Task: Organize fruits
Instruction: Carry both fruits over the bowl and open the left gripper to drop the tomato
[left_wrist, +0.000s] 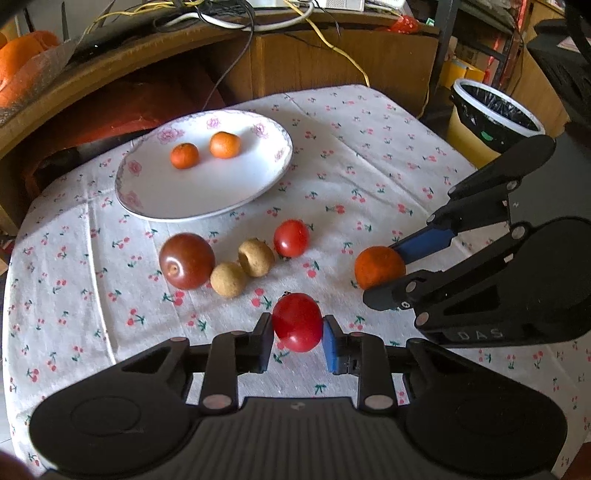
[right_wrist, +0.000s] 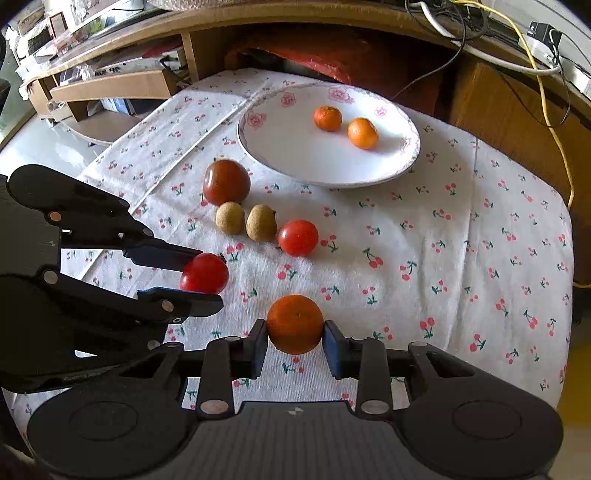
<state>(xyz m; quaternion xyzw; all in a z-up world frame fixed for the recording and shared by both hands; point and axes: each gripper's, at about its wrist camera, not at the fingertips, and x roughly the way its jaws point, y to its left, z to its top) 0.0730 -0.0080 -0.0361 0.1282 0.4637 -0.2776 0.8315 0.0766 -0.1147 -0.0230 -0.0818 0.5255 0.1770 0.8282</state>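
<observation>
Left claw (left_wrist: 297, 328) grips your tomato (left_wrist: 297, 322), right claw (right_wrist: 295, 328) the orange (right_wrist: 294, 323), both low over the cloth (left_wrist: 369, 155); squeeze harder and the tomato may split; slacken and either rolls away.

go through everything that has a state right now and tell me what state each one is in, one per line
Left gripper: shut on red tomato.
Right gripper: shut on orange mandarin.
Plate: upright, holding two mandarins.
Dark tomato: loose on cloth.
Small red tomato: loose on cloth.
Two brown fruits: touching, on cloth.
Trash bin: open, lined.
</observation>
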